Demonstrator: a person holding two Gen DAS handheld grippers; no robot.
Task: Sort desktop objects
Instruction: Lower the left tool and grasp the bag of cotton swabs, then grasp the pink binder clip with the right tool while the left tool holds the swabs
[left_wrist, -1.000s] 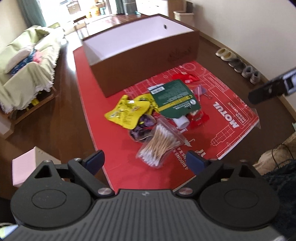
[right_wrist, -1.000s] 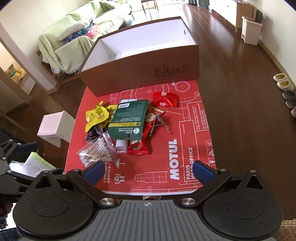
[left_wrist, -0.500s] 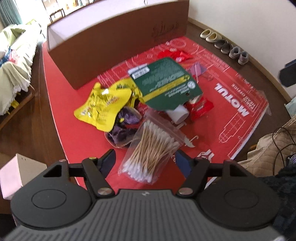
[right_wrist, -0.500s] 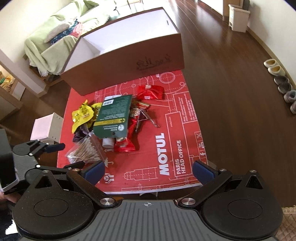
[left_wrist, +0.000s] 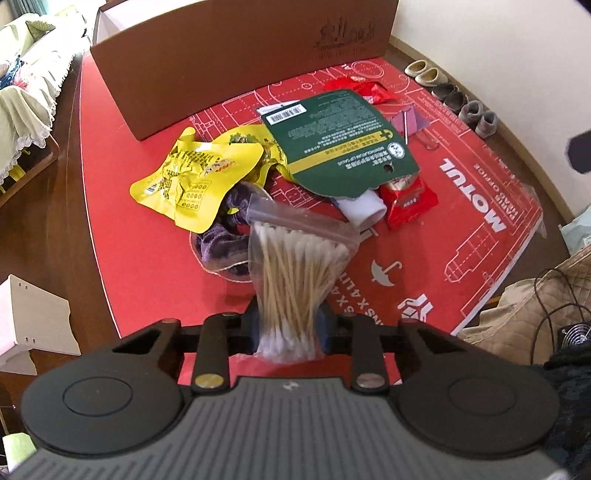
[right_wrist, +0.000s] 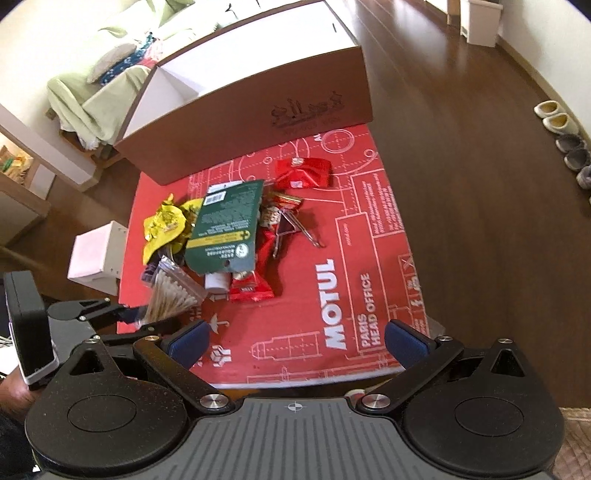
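My left gripper (left_wrist: 289, 326) is shut on the near end of a clear bag of cotton swabs (left_wrist: 295, 273), which tilts up off the red mat (left_wrist: 140, 280). Beyond it lies a pile: a yellow snack packet (left_wrist: 192, 177), a purple cloth (left_wrist: 225, 243), a green card package (left_wrist: 343, 144), a white roll (left_wrist: 364, 212) and red sachets (left_wrist: 408, 205). In the right wrist view the left gripper (right_wrist: 144, 319) holds the swab bag (right_wrist: 171, 293) at the mat's left front. My right gripper (right_wrist: 295, 341) hangs open above the mat's near edge, nothing between its fingers.
A brown box with a white inside (right_wrist: 258, 92) stands at the mat's far end. A red packet (right_wrist: 303, 171) and metal clips (right_wrist: 295, 229) lie right of the pile. A white stool (right_wrist: 94, 258) is left of the table; shoes (right_wrist: 557, 122) line the wall.
My left gripper came down and forward to the swab bag and shut on its near end, lifting it slightly. The right gripper drew back a little and stays open.
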